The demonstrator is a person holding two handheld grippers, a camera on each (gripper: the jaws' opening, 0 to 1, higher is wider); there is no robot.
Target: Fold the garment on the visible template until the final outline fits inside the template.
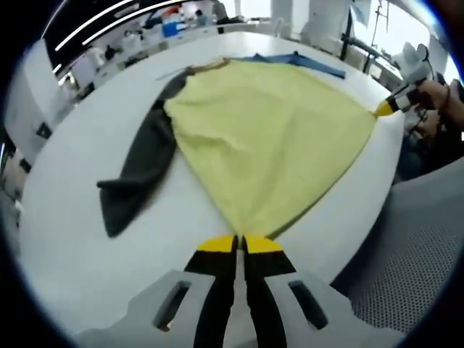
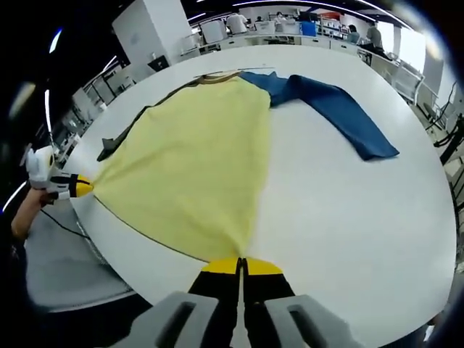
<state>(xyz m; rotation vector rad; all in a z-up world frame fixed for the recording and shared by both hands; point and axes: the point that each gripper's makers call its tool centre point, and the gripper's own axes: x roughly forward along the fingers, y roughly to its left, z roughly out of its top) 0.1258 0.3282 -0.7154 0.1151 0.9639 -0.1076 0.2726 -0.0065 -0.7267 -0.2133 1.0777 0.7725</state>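
Garment body: yellow cloth, matt, soft, lightly creased.
Left sleeve: dark grey cloth, matt, slightly fuzzy look.
Right sleeve: blue cloth, matt, soft folds.
Counter: white, smooth, faint sheen.
Left claw: white and black plastic, yellow tips, dull gloss.
Right claw: same plastic, yellow tips.
Grey surface beside counter: mesh-like weave, rough, matt.

- No legible text, label, brand, number or sign in the left gripper view.
- None legible in the right gripper view either; distant background items are too small and blurred to read.
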